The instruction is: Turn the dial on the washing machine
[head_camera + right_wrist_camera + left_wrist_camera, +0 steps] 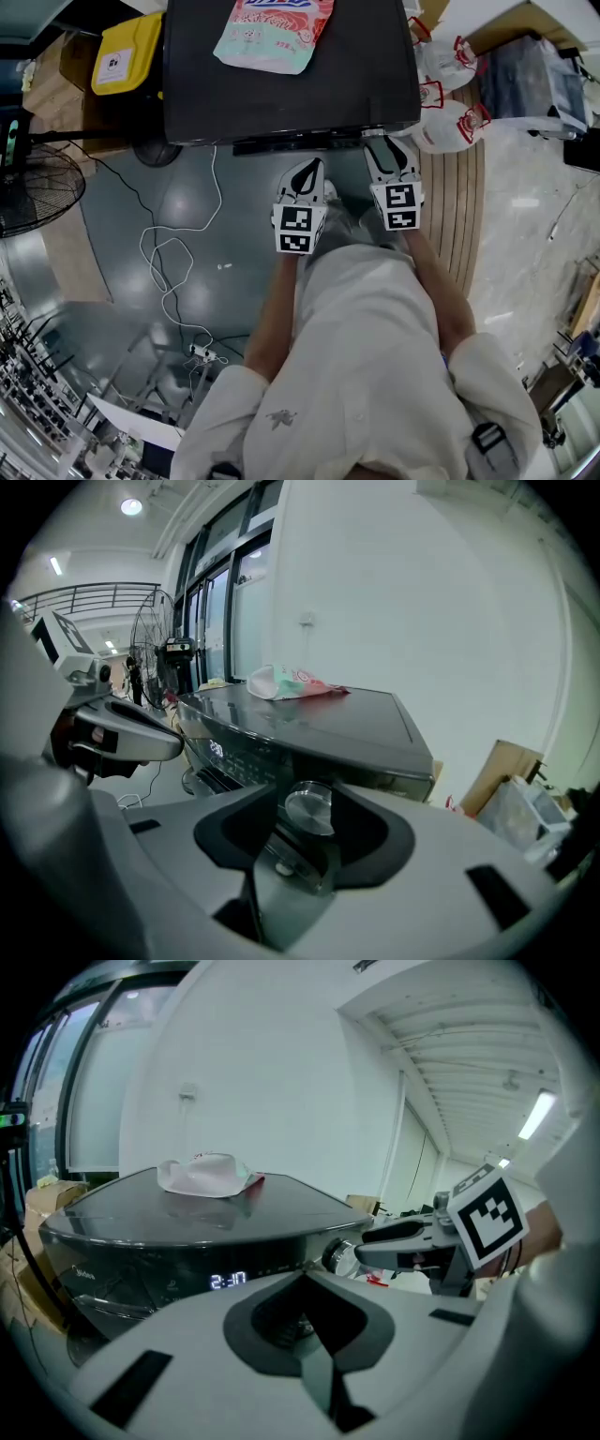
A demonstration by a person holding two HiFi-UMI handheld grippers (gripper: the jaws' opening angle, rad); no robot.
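Turning this dial (308, 809) is a matter of grip, not strength. It sits at the right-hand end of the washing machine's (281, 84) dark front panel, just under the lid edge. It is fixed to the panel, so you carry no weight.

It looks like a short, stiff round knob with a bright, smooth, metal-looking face. I'd expect the rim to be slick, and it probably moves in clicks.

Your right tongs (386, 150) are closed on it, one jaw on each side of the rim, with the face showing between them in the right gripper view. That is the place to hold: opposite sides of the rim, square on, as deep as the knob allows.

Squeeze firmly enough that the pads don't skate round the rim. Roll your wrist about the knob's own centre line rather than pushing sideways, which could lever the jaws off or strain the mount.

Your left tongs (306, 183) hang closed and empty just beside the right ones, apart from the panel. The panel's lit display (228, 1281) shows ahead of them. A soft packet (274, 33) lies on the lid, well apart from the dial.
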